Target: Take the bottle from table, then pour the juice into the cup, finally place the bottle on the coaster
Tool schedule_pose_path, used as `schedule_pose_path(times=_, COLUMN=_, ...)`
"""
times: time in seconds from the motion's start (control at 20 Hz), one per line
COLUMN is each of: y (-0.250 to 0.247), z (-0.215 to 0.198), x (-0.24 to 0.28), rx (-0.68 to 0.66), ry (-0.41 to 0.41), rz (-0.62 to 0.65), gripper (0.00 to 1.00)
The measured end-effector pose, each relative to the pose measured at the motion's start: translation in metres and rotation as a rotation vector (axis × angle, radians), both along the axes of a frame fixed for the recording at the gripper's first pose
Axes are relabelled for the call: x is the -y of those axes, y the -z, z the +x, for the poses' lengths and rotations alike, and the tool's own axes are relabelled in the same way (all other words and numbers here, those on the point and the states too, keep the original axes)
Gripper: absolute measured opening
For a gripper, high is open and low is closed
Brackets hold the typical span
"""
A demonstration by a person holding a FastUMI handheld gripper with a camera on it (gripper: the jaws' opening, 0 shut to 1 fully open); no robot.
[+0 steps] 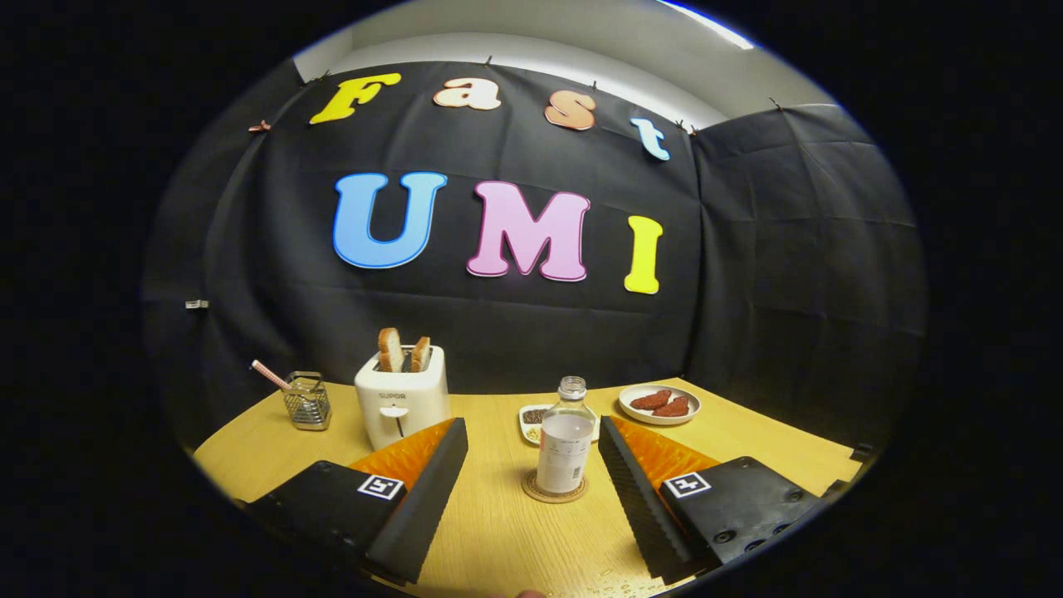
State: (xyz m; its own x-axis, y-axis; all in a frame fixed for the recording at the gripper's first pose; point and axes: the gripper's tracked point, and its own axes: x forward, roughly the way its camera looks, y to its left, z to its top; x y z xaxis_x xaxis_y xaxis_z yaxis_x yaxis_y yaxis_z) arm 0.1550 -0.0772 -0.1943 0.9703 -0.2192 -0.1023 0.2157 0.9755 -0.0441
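The bottle [565, 444] stands upright on the coaster [554, 488], uncapped and mostly filled with pale liquid; resting there matches the task's final placement, so the job looks about done. Just behind the bottle sits a small dish [531, 421], and beyond it a plate [659, 404] with reddish pieces. A toaster [402, 404] stands well off to the bottle's side. The gripper [531, 465] has its fingers spread wide, flanking the bottle without touching it, holding nothing.
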Motion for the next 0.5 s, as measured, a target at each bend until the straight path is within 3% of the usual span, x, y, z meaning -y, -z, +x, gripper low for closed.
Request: schedule_pose_path(times=0.5, y=-0.068, z=-0.027, x=-0.031, rx=0.042, ry=-0.128, rz=0.033, gripper=0.97)
